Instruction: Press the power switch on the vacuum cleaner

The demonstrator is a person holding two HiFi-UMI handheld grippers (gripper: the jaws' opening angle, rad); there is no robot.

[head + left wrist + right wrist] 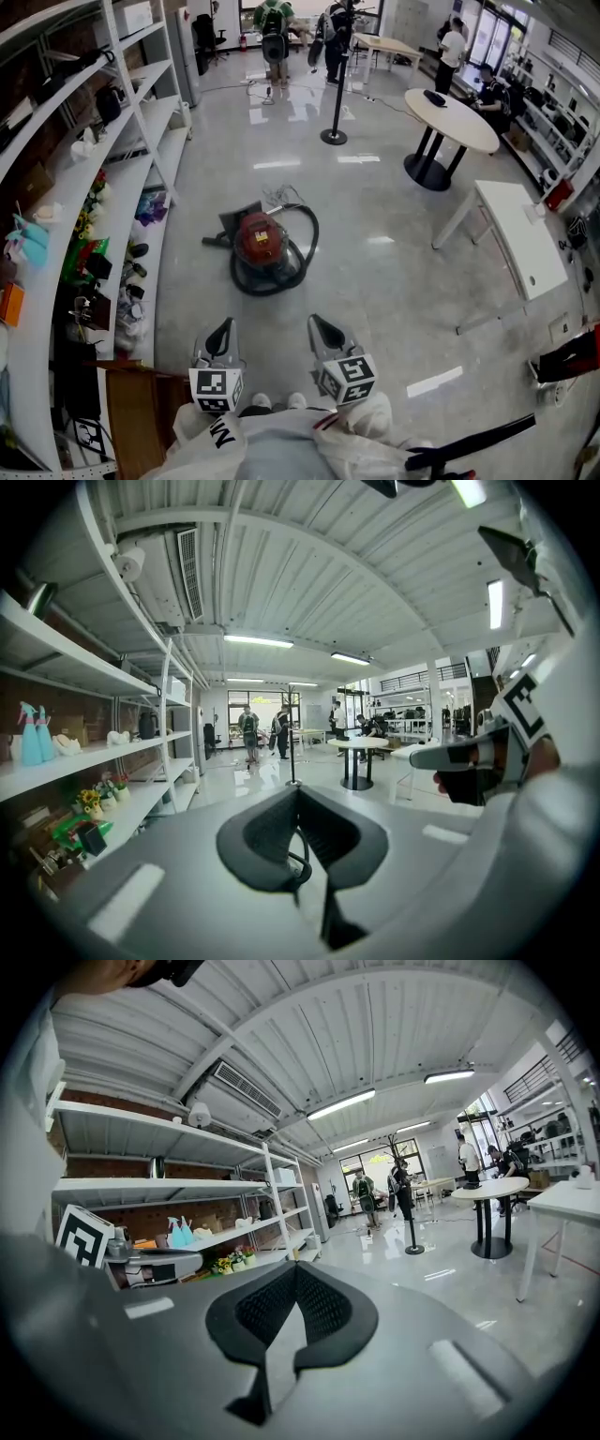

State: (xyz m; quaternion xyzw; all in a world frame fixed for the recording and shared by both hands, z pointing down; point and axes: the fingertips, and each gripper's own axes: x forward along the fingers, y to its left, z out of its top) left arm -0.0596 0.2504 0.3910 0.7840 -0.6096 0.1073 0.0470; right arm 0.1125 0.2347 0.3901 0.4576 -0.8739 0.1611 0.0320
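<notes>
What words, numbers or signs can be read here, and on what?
"NW", as best it reads: black letters on the sleeve.
Left cube and right cube: black square patterns only, no words.
Vacuum and shelf items: any print is too small to read.

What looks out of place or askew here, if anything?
Nothing is spilled or visibly damaged. The red vacuum cleaner sits alone on the open floor, its hose looped loosely around it. The left claw and right claw are shut, empty and short of it.
</notes>
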